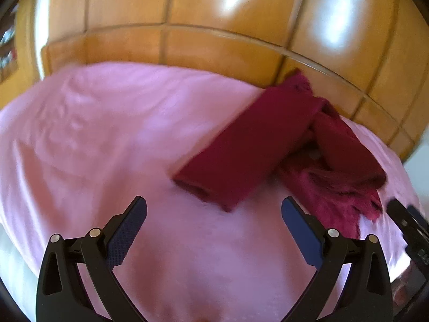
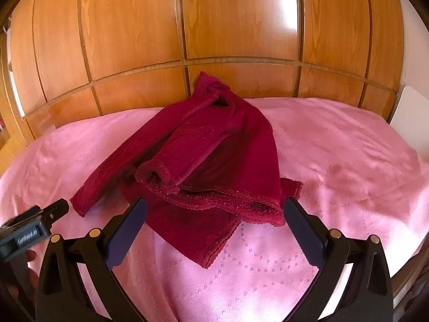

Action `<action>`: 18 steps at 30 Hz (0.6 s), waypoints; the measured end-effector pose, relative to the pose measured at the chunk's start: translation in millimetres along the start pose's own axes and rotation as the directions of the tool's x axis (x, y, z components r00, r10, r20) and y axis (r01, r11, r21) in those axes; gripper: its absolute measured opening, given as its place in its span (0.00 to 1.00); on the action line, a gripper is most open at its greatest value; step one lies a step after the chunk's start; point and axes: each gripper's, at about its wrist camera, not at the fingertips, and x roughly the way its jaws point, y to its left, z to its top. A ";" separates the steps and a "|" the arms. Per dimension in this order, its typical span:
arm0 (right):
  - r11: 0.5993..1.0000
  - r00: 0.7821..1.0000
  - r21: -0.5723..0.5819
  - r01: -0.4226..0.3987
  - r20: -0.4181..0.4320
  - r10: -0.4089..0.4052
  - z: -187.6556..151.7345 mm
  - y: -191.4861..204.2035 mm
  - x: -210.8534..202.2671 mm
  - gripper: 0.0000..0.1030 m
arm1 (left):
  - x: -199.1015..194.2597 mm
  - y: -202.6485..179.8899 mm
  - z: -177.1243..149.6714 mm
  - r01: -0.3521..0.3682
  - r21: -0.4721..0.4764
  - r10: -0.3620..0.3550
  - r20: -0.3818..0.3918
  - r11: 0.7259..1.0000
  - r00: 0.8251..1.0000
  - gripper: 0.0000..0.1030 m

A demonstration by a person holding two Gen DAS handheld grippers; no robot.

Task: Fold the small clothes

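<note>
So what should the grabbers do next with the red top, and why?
Probably close the left gripper on the loose sleeve. Both grippers are open and empty, and that sleeve sticks out sideways from the red top, while the other sleeve already lies folded across it.

Black jaws w/ navy pads

Crimson garment; pink dotted-pattern bedspread; orange wood wardrobe.
</note>
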 end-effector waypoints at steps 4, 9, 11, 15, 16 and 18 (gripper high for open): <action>0.999 0.999 0.023 -0.037 -0.005 0.037 4.5 -8.4 3.9 0.98 | 19.6 25.2 0.1 0.064 -0.099 -0.074 -0.103 0.993 0.992 0.84; 0.987 0.988 0.055 -0.153 -0.025 0.155 18.8 -3.4 11.5 0.98 | 47.1 20.7 -0.7 0.071 -0.025 -0.074 -0.159 0.997 0.984 0.74; 0.980 0.980 0.046 -0.191 -0.047 0.193 26.3 7.1 21.9 0.98 | 56.2 17.1 -0.6 0.086 -0.003 -0.085 -0.157 0.996 0.984 0.72; 0.989 0.986 0.004 -0.148 -0.074 0.148 38.3 24.1 41.1 0.98 | 75.5 1.3 0.1 0.115 0.070 -0.100 -0.183 0.991 0.978 0.23; 0.989 0.986 0.010 -0.146 -0.075 0.146 41.5 25.4 41.6 0.98 | 78.3 -0.8 1.0 0.120 0.078 -0.104 -0.186 0.990 0.977 0.14; 0.987 0.985 0.011 -0.163 -0.059 0.163 44.1 26.2 35.5 0.98 | 75.7 -1.4 7.6 0.125 0.071 -0.111 -0.174 0.990 0.978 0.06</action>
